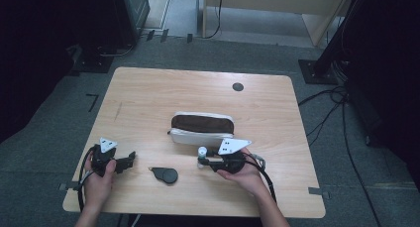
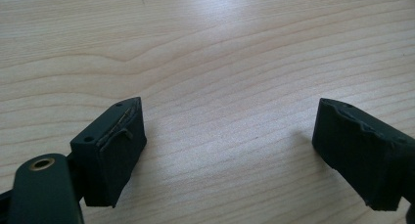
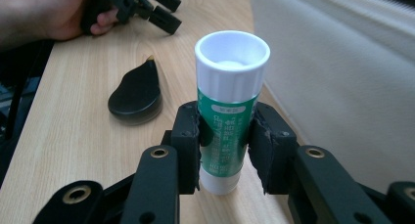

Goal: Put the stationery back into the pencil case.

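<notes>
High view. Left hand (image 1: 99,180) comes in over the near edge of the tabletop (image 1: 148,95) by its near left corner, wrapped round the left claw (image 1: 130,160), which points toward the right edge. Right hand (image 1: 245,175) enters near the middle of the near edge; right claw (image 1: 202,161) points toward the left edge and holds a glue stick (image 1: 202,153) upright, white cap up, just in front of the pouch. Pouch (image 1: 202,129), cream with a brown top, lies mid-tabletop, long side parallel to the near edge; contents cannot be made out. Black flat oval object (image 1: 165,175) lies between the two claws, near the near edge. Small dark disc (image 1: 237,86) near the far edge.

Left gripper view. Left claw (image 2: 230,150) spread wide, nothing between the pads, bare wood grain below.

Right gripper view. Right claw (image 3: 225,150) closed against both sides of the glue stick (image 3: 227,111), green label, white ribbed cap. Stick upright, base at the tabletop. Cream pouch wall (image 3: 342,87) just beside it on the right; black oval object (image 3: 136,92) to its left, well apart.
</notes>
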A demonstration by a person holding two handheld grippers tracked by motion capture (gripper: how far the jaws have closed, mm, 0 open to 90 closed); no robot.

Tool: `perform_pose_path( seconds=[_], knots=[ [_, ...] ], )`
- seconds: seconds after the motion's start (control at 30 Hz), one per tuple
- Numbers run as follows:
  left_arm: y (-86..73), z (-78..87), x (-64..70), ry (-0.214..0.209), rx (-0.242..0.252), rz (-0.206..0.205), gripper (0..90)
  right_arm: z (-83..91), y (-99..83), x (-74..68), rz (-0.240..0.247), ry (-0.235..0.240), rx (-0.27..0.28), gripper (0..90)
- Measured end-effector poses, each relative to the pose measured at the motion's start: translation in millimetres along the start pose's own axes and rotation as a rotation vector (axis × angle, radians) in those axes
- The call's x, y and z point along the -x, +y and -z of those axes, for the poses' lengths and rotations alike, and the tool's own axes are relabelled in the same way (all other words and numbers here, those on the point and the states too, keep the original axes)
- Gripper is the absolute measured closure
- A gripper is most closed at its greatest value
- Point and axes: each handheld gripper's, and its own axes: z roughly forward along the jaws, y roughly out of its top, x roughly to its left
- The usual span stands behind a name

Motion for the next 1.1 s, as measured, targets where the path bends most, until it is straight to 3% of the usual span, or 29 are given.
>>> perform_pose_path(
  seconds=[0.43, 1.1],
  knots=[
    [0.0, 0.0, 0.0, 0.0, 0.0, 0.0, 12.5, 30.4, 19.5, 10.0, 0.005, -0.049, 0.033, 66.6],
    [0.0, 0.0, 0.0, 0.0, 0.001, 0.0, 12.5, 73.2, 74.2, 36.8, 0.041, -0.144, 0.08, 66.6]
  ],
)
